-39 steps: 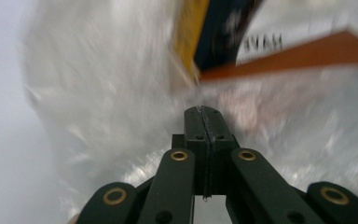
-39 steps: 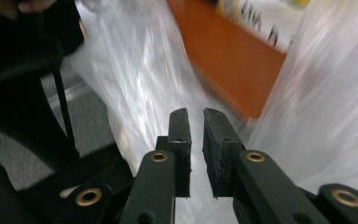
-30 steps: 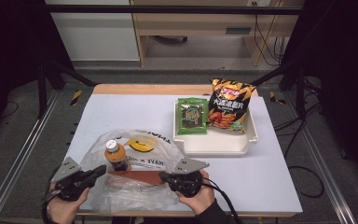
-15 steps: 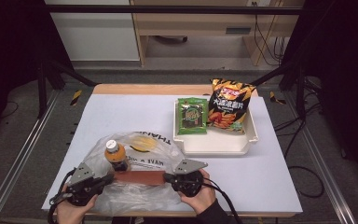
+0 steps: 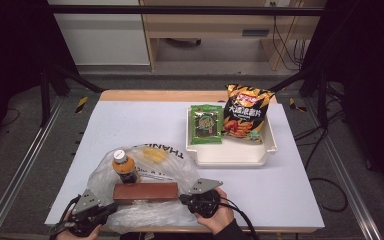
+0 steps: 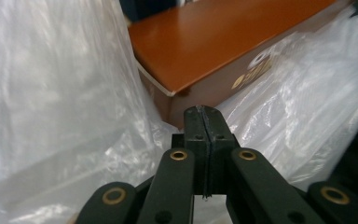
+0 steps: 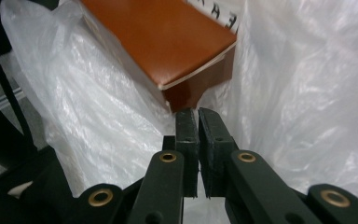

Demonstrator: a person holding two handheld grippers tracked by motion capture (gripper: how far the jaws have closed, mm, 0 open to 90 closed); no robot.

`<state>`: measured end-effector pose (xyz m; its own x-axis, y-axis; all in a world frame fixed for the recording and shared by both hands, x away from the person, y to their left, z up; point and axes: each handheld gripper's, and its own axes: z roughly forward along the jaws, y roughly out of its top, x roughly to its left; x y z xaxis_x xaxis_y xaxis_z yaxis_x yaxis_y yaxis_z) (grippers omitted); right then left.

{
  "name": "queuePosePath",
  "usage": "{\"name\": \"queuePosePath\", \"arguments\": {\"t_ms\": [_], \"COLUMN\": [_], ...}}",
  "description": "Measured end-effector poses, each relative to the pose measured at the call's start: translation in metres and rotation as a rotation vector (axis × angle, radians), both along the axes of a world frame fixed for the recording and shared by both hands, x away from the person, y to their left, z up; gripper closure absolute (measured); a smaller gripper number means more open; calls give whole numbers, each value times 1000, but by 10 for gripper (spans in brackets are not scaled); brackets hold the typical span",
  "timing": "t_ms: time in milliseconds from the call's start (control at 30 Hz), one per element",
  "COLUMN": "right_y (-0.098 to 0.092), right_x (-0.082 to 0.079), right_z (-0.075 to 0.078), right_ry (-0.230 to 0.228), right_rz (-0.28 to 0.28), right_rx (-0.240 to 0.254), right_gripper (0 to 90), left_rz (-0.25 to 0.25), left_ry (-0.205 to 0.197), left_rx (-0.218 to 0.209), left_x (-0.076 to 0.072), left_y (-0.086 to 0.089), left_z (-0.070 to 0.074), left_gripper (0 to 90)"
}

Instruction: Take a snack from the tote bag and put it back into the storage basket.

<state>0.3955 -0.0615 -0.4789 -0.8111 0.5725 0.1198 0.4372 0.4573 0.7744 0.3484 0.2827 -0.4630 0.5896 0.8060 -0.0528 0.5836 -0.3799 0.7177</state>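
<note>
Bag (image 5: 145,200) at table's (image 5: 130,120) near edge holds box (image 5: 146,191) and bottle (image 5: 123,167); tray (image 5: 230,155) with two packets (image 5: 206,124) lies behind, right.

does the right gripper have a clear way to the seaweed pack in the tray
Probably yes: the seaweed pack stands exposed in the tray, bare table between. But the right gripper is shut at the bag edge.
</note>
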Motion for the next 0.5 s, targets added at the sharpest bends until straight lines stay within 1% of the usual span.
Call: {"name": "queuePosePath", "arguments": {"t_ms": [133, 233, 267, 300, 333, 400, 433, 500], "right_y": [2, 1, 0, 0, -1, -1, -1, 0], "right_x": [0, -1, -2, -2, -3, -5, -6, -6], "right_z": [-7, -6, -1, -1, 3, 12, 18, 28], "right_ry": [10, 4, -3, -3, -13, -41, -55, -97], "right_rz": [-1, 4, 12, 12, 18, 31, 32, 47], "right_rx": [-2, 1, 15, 15, 26, 42, 55, 97], "right_gripper": [870, 842, 810, 810, 805, 777, 746, 679], "left_rz": [4, 6, 5, 4, 5, 17, 28, 40], "left_ry": [17, 24, 16, 6, -7, -38, -49, -69], "left_rx": [4, -10, -9, -13, -19, -44, -61, -62], "left_x": [8, 10, 9, 8, 6, 4, 3, 2], "left_y": [0, 2, 3, 4, 5, 9, 10, 12], "left_z": [-8, -10, -10, -9, -7, -4, -2, 0], "left_gripper": [883, 882, 873, 873, 866, 864, 865, 865]}}
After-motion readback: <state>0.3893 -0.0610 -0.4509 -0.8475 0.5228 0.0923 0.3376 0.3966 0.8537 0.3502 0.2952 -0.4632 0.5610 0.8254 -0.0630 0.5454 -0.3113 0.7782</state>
